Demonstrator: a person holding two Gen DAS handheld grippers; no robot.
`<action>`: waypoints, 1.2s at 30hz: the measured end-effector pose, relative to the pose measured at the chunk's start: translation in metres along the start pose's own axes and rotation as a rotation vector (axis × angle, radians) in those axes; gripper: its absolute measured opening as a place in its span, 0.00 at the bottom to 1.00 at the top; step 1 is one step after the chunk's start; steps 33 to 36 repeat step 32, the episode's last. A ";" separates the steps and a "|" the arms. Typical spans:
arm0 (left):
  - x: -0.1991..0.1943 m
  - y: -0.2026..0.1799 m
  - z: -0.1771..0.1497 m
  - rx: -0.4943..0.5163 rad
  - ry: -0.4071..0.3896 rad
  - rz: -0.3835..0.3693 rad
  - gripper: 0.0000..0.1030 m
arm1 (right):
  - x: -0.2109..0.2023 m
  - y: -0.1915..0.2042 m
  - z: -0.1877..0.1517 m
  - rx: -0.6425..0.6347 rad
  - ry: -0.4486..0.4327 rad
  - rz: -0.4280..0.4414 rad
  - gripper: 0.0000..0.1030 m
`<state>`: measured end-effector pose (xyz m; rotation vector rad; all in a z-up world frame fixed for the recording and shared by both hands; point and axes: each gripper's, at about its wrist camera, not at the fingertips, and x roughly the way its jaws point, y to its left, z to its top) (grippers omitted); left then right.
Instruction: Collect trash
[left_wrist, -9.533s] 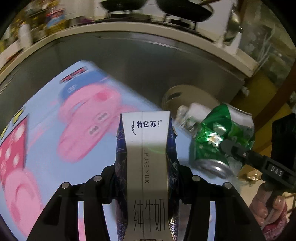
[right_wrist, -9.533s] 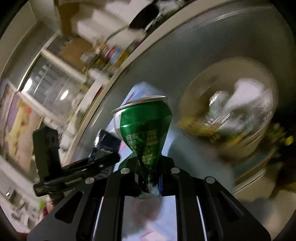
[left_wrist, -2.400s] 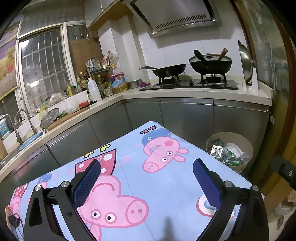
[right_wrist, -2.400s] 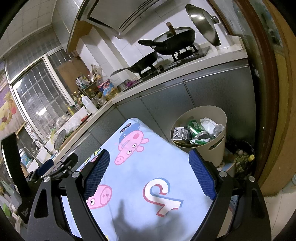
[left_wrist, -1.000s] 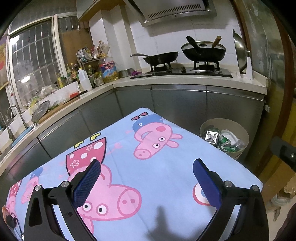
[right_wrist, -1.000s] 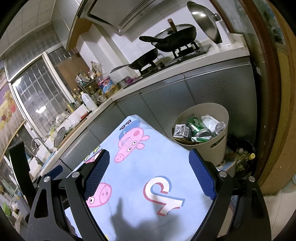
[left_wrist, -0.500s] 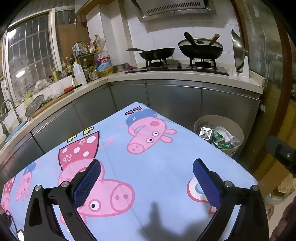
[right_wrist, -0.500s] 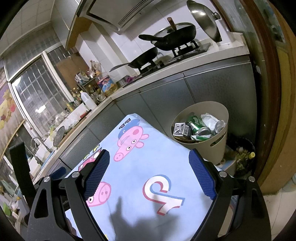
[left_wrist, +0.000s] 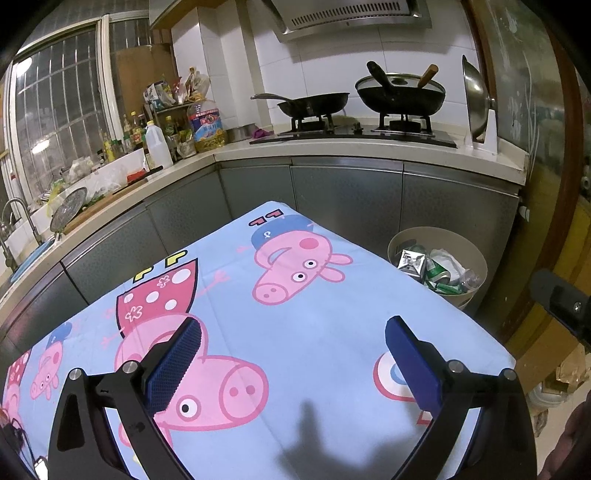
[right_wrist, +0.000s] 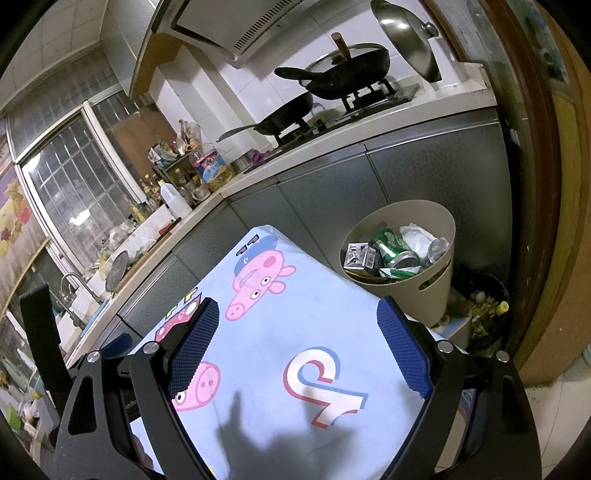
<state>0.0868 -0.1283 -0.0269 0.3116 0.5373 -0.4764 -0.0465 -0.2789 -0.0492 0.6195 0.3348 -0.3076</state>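
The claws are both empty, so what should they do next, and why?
Probably just pull back and stop. The left claw and right claw are both open with nothing between them, the tablecloth shows no trash, and the green can and carton lie in the bin.

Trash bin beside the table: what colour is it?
The trash bin is plain beige, with no pattern. It shows best in the right wrist view.
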 end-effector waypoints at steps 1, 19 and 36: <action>0.000 0.000 0.000 0.000 0.001 -0.001 0.96 | 0.000 0.000 0.000 0.000 0.000 0.000 0.84; 0.000 -0.001 -0.001 0.002 -0.001 -0.008 0.96 | 0.000 0.001 0.002 0.000 0.002 -0.001 0.84; 0.007 0.005 -0.007 -0.018 0.041 -0.028 0.96 | 0.000 0.002 0.002 0.000 0.005 0.000 0.87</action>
